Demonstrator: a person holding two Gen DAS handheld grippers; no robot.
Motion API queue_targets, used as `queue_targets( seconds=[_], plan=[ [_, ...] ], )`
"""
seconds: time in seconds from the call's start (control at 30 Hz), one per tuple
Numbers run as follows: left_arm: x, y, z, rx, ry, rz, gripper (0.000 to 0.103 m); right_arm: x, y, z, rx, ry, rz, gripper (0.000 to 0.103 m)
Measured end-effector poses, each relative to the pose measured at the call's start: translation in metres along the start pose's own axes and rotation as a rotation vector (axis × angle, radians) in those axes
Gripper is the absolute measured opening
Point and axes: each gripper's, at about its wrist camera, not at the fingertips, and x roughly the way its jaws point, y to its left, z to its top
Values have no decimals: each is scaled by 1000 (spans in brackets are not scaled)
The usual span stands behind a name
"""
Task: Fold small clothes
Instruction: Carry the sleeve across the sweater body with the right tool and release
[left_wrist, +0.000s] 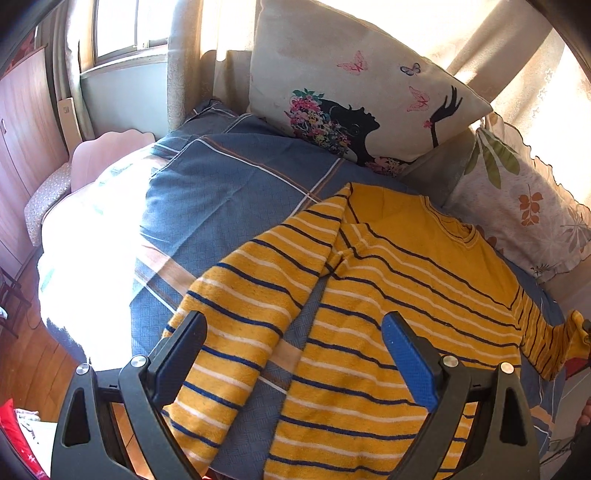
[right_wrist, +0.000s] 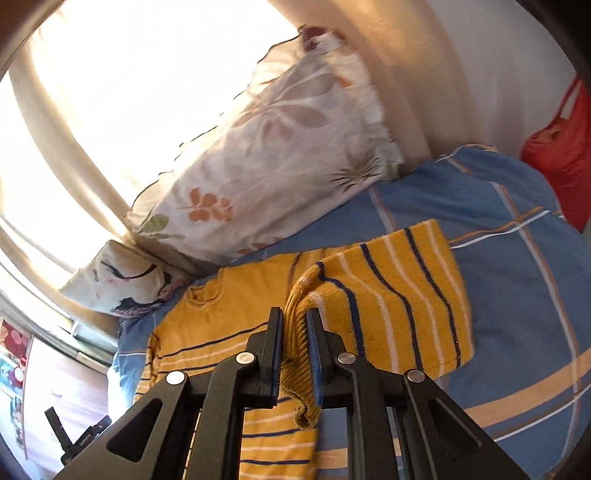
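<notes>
A yellow sweater (left_wrist: 388, 266) with navy and white stripes lies spread on a blue plaid bed sheet (left_wrist: 207, 199). Its left sleeve (left_wrist: 236, 314) slants down toward me. My left gripper (left_wrist: 293, 326) is open and empty, hovering above that sleeve and the sweater's body. My right gripper (right_wrist: 294, 319) is shut on the ribbed cuff of the right sleeve (right_wrist: 391, 295) and holds it lifted, the sleeve bent over above the sheet. The sweater body also shows in the right wrist view (right_wrist: 207, 325). The lifted right sleeve shows at the right edge of the left wrist view (left_wrist: 554, 343).
A cream pillow with a woman's silhouette and butterflies (left_wrist: 354, 92) and a leaf-print pillow (left_wrist: 524, 206) lean against the curtains at the head of the bed. A red bag (right_wrist: 561, 155) sits at the bed's far side. Wooden floor (left_wrist: 33, 350) lies left of the bed.
</notes>
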Motion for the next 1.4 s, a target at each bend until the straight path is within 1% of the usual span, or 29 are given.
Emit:
queue_targets(
  seconds=[0.13, 0.2, 0.33, 0.43, 0.53, 0.63, 0.7, 0.8, 0.83, 0.87, 0.9, 0.93, 0.97, 1.0, 1.03, 1.07, 1.1, 1.13, 1.2, 1.3, 1.37, 1.4],
  plan=[
    [4, 36, 19, 1, -12, 4, 95, 60, 88, -14, -93, 69, 48, 14],
    [8, 56, 29, -7, -7, 3, 95, 89, 126, -23, -121, 107, 79, 14],
    [17, 93, 42, -17, 9, 9, 95, 160, 204, -47, -180, 189, 111, 14],
    [23, 117, 48, -18, 20, 11, 95, 212, 243, -66, -194, 245, 114, 14],
    [31, 136, 50, -26, 40, 8, 95, 259, 265, -84, -173, 306, 112, 14],
    [37, 151, 50, -39, 61, 4, 95, 300, 276, -99, -150, 361, 97, 16],
    [41, 157, 50, -46, 72, -3, 95, 315, 277, -106, -135, 383, 94, 19],
    [46, 161, 50, -48, 82, -11, 95, 328, 278, -110, -79, 410, 138, 24],
    [47, 161, 51, -47, 85, -17, 95, 333, 280, -111, -63, 423, 158, 29],
    [49, 160, 51, -45, 89, -22, 95, 334, 281, -112, -58, 430, 168, 44],
    [51, 159, 52, -43, 91, -26, 95, 334, 284, -113, -60, 429, 177, 51],
    [52, 157, 53, -40, 93, -31, 95, 329, 289, -112, -75, 417, 183, 51],
    [54, 156, 55, -37, 95, -36, 95, 321, 294, -111, -98, 402, 186, 55],
    [56, 154, 56, -36, 97, -43, 95, 312, 298, -110, -130, 388, 183, 65],
    [57, 154, 57, -36, 99, -51, 95, 300, 305, -108, -176, 370, 157, 71],
    [58, 153, 57, -37, 100, -56, 95, 289, 307, -111, -216, 356, 123, 80],
    [60, 152, 58, -37, 101, -59, 95, 278, 305, -115, -250, 344, 92, 83],
    [62, 151, 59, -37, 102, -60, 95, 267, 301, -123, -272, 345, 71, 84],
    [66, 149, 60, -38, 109, -64, 95, 254, 283, -134, -270, 372, 40, 84],
    [72, 146, 63, -36, 121, -77, 95, 250, 252, -154, -247, 415, -29, 84],
    [73, 141, 65, -24, 120, -83, 95, 257, 228, -163, -164, 435, -71, 84],
    [73, 140, 66, -18, 117, -85, 95, 255, 216, -164, -98, 414, -50, 85]
  ],
)
